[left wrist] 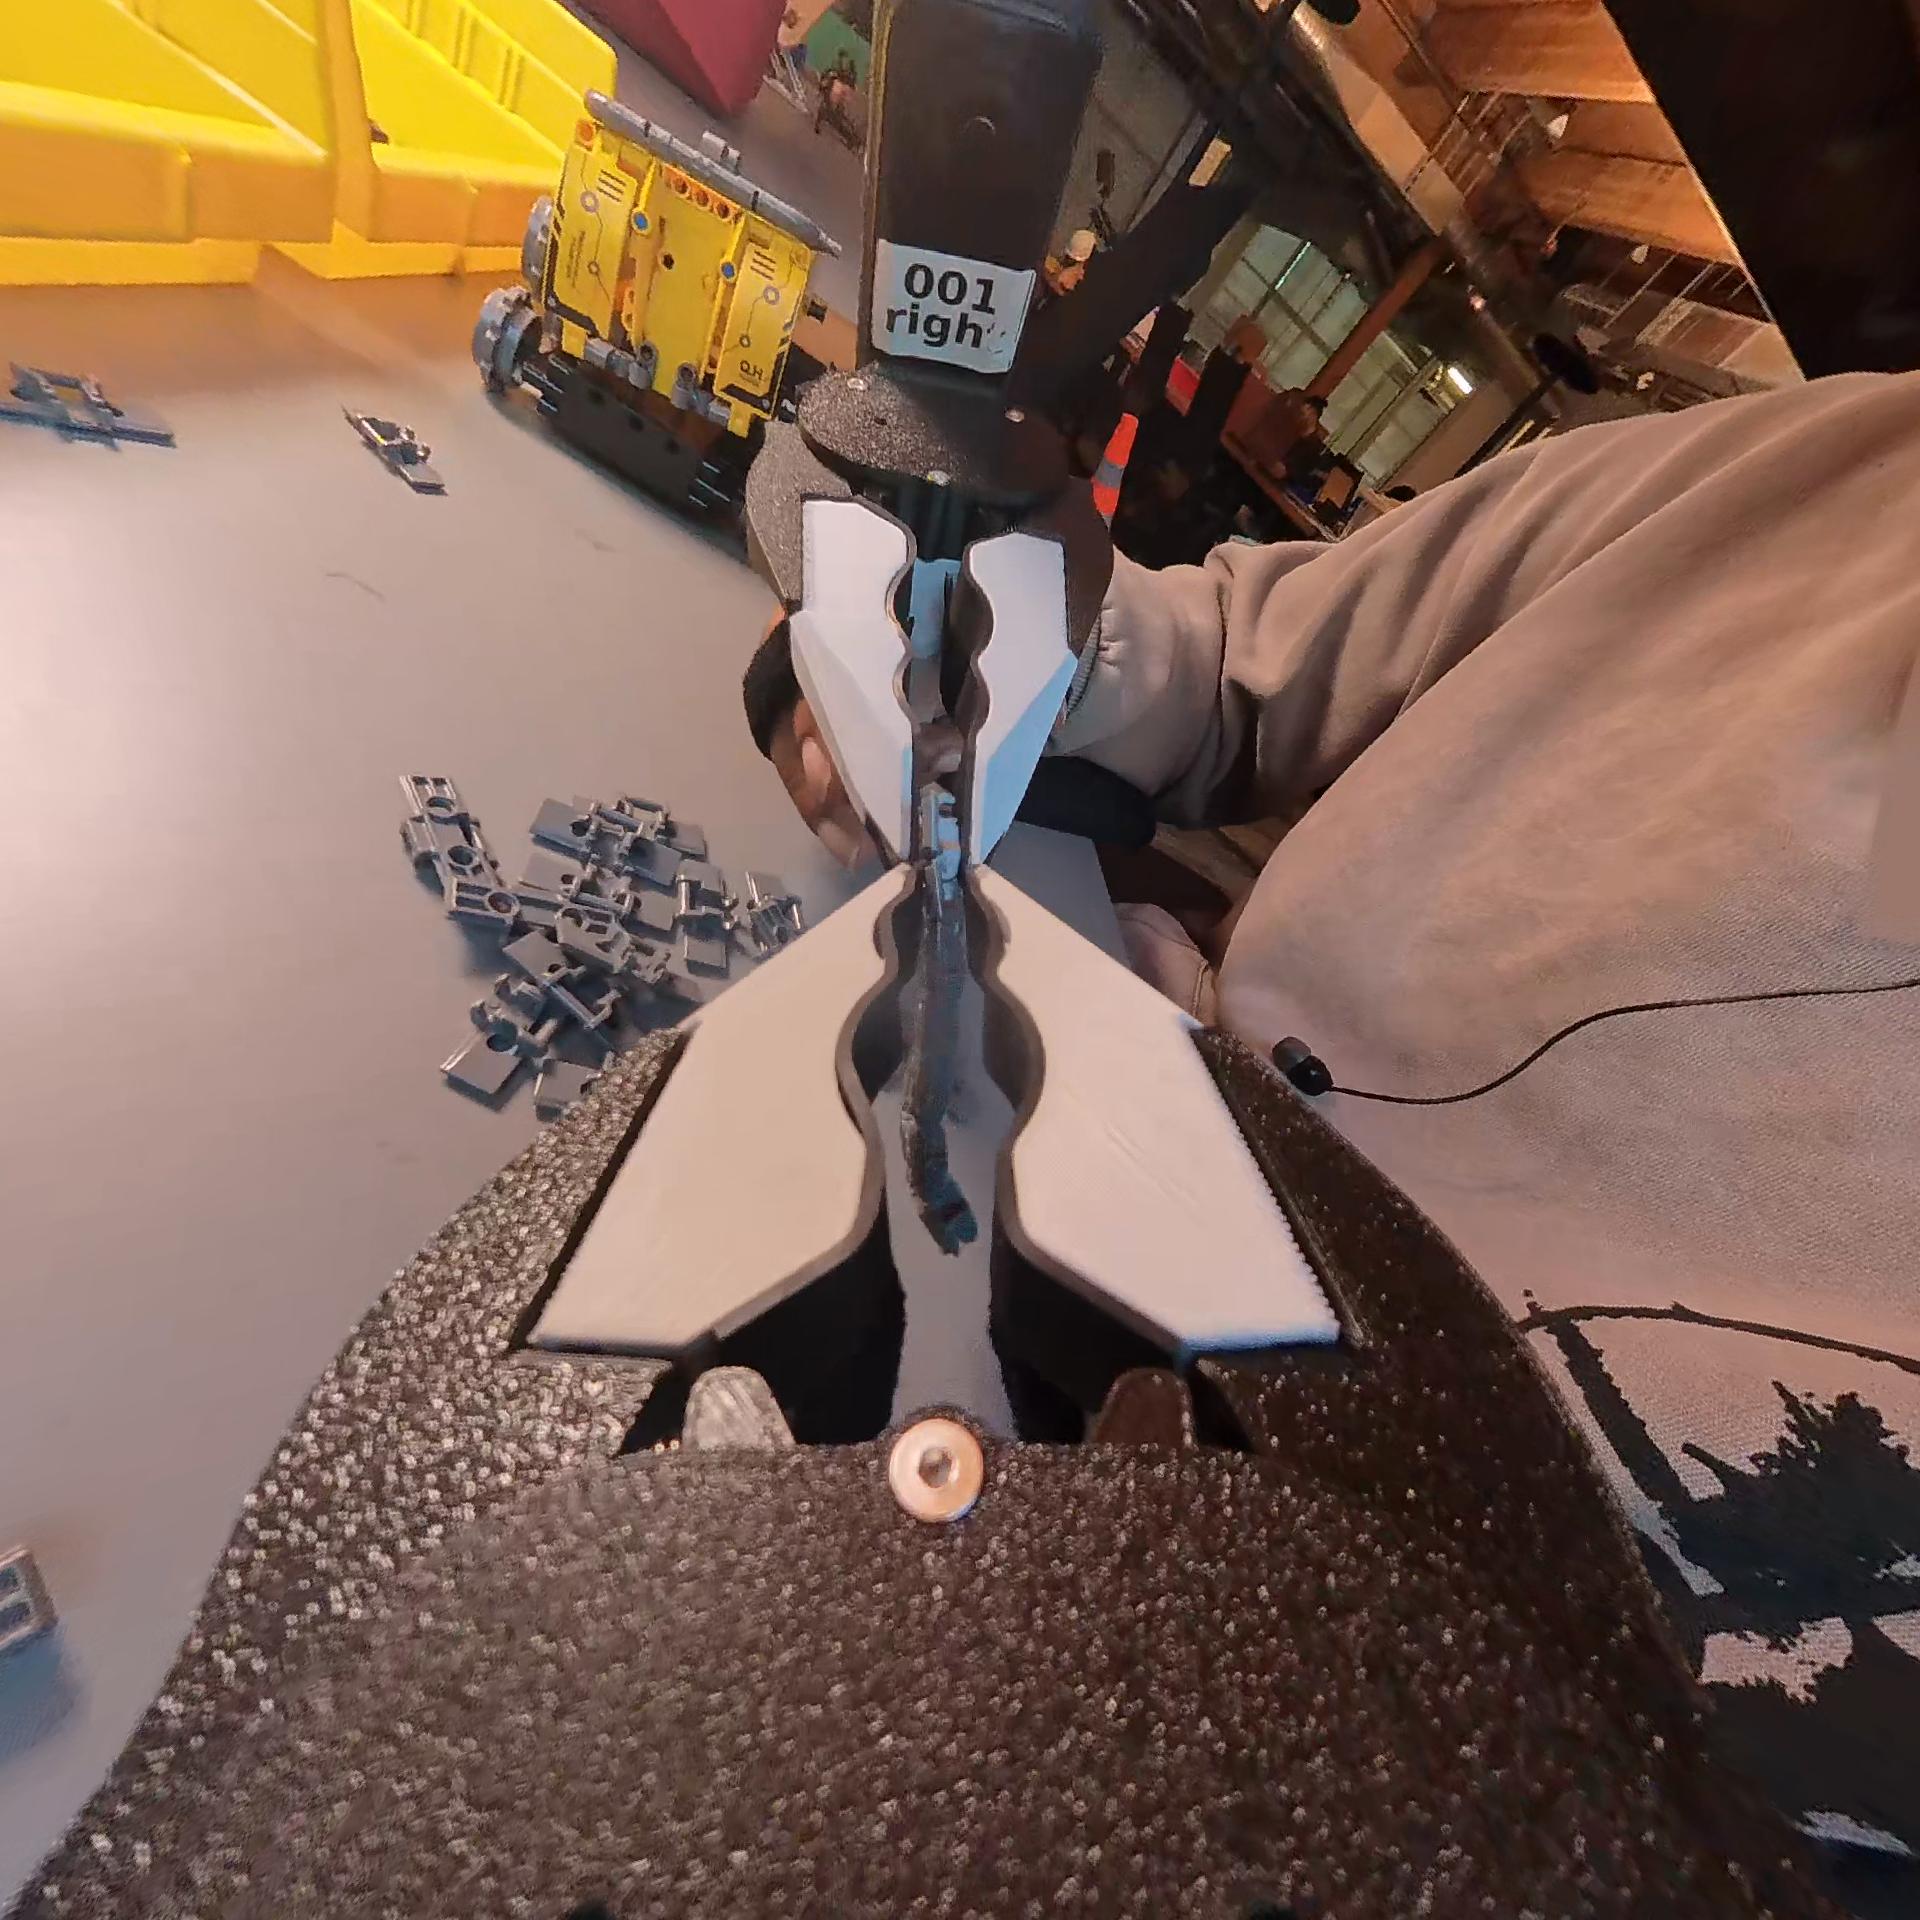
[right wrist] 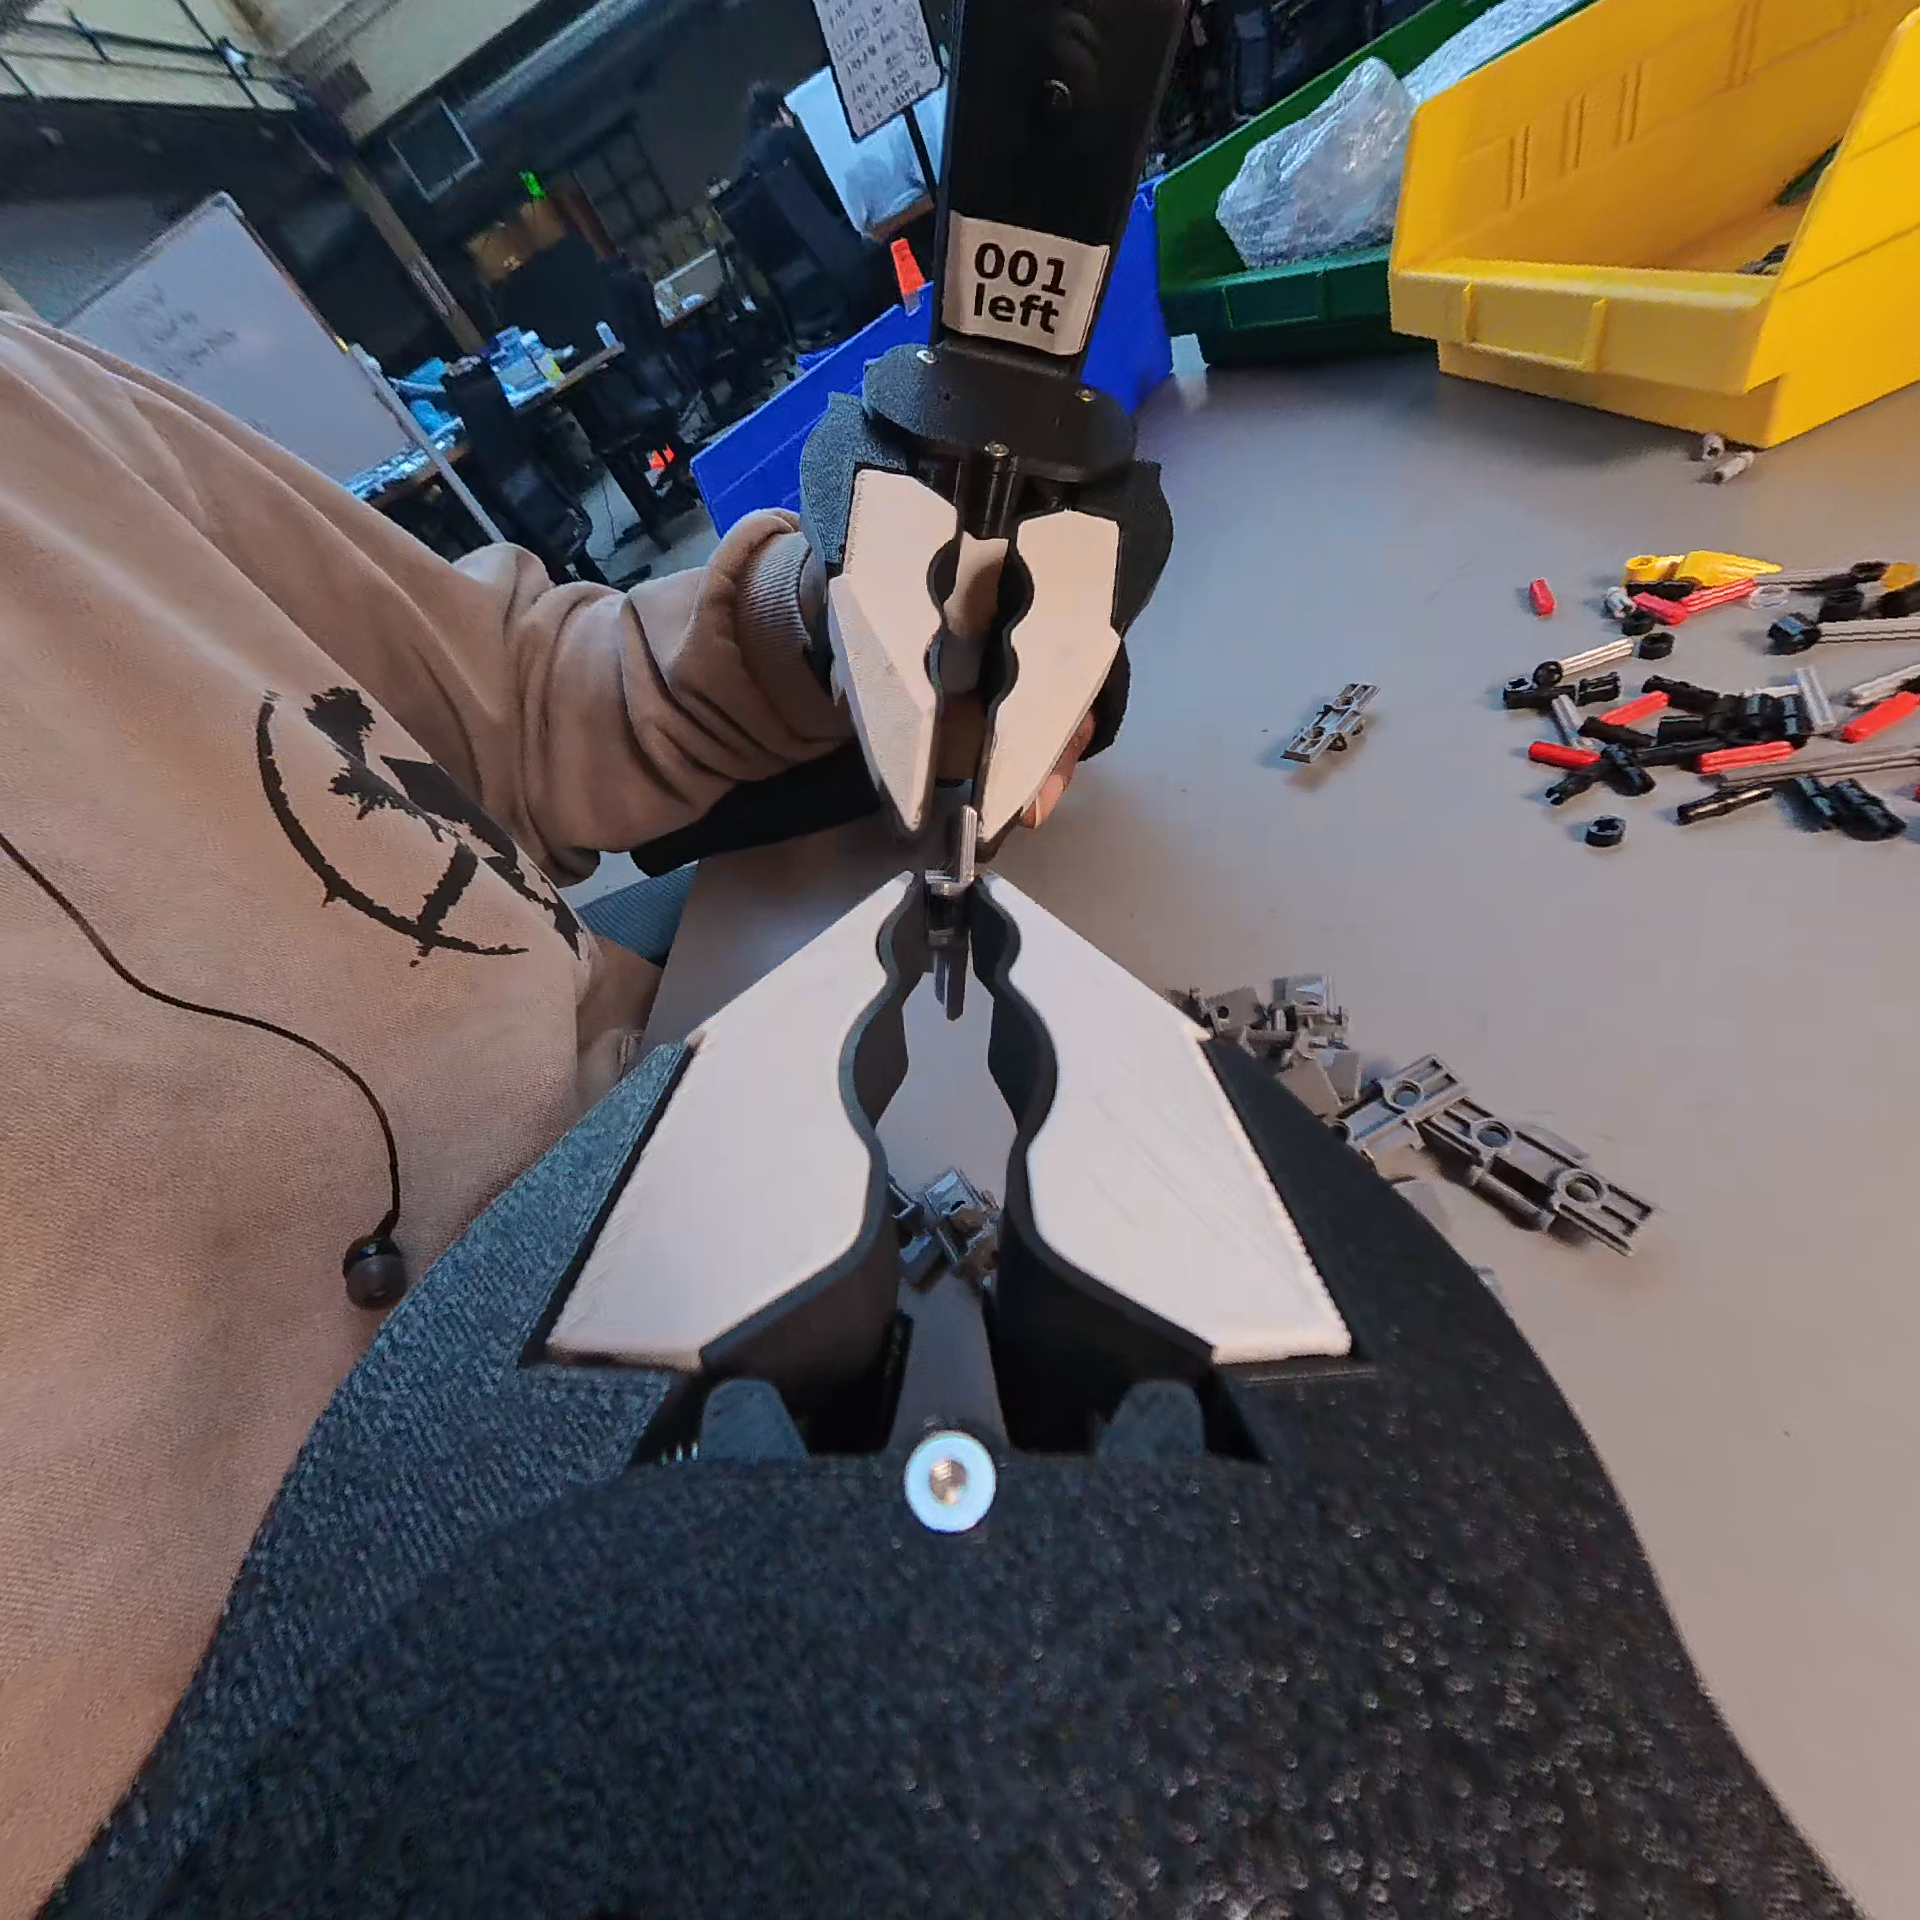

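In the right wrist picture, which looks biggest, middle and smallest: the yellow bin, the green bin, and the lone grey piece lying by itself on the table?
As they look in that view:
1. yellow bin, largest
2. green bin, though partly hidden behind the yellow one, so its real size is unsure
3. lone grey piece, plainly smallest

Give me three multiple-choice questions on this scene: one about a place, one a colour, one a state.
1. The grey link pile lies: A on the table; B in a drawer; C on the floor.
2. The bin beyond the red and black pieces is: A white; B yellow; C purple.
3. The left hand-held gripper is: A wide open, empty; B out of view; C shut on a dark grey strip.
Answers: A, links rest on bare tabletop; B, its walls are yellow; C, fingertips pinch the strip.
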The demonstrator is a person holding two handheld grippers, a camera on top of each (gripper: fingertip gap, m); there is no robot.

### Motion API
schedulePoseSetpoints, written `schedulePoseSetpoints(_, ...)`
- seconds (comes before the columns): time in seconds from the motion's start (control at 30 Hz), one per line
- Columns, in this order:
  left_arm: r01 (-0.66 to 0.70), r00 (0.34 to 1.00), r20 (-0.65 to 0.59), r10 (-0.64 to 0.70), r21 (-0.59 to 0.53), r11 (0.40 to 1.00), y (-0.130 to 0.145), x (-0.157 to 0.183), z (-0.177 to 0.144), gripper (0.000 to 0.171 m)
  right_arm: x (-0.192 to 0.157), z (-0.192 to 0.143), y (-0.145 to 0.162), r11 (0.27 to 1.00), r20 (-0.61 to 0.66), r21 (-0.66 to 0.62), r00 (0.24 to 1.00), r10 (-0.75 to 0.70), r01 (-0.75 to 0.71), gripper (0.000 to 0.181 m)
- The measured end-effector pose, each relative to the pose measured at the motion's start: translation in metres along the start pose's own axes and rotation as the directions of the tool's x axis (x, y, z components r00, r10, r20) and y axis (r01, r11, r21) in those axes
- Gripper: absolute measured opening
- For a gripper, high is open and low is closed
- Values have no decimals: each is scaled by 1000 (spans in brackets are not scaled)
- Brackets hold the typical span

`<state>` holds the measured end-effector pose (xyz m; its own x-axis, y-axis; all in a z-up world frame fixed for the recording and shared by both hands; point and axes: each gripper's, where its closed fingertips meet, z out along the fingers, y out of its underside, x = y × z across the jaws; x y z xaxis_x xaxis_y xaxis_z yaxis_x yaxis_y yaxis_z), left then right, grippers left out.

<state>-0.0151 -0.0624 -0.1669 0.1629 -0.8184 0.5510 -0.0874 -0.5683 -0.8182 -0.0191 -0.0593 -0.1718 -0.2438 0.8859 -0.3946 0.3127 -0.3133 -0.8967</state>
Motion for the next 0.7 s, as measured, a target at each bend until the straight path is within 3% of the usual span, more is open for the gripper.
schedulePoseSetpoints(0.3,49,999,12,-49,-20,999,3,-5,0,2,0,0,1,1000,15,3,1000,27,-27,7)
schedulePoseSetpoints(0.43,56,998,25,-54,-71,996,12,-6,3,2,1,0,2,999,22,4,999,43,-43,20)
schedulePoseSetpoints(0.7,53,998,37,-50,-110,993,19,-6,6,2,2,2,7,999,12,-27,1000,21,-21,1)
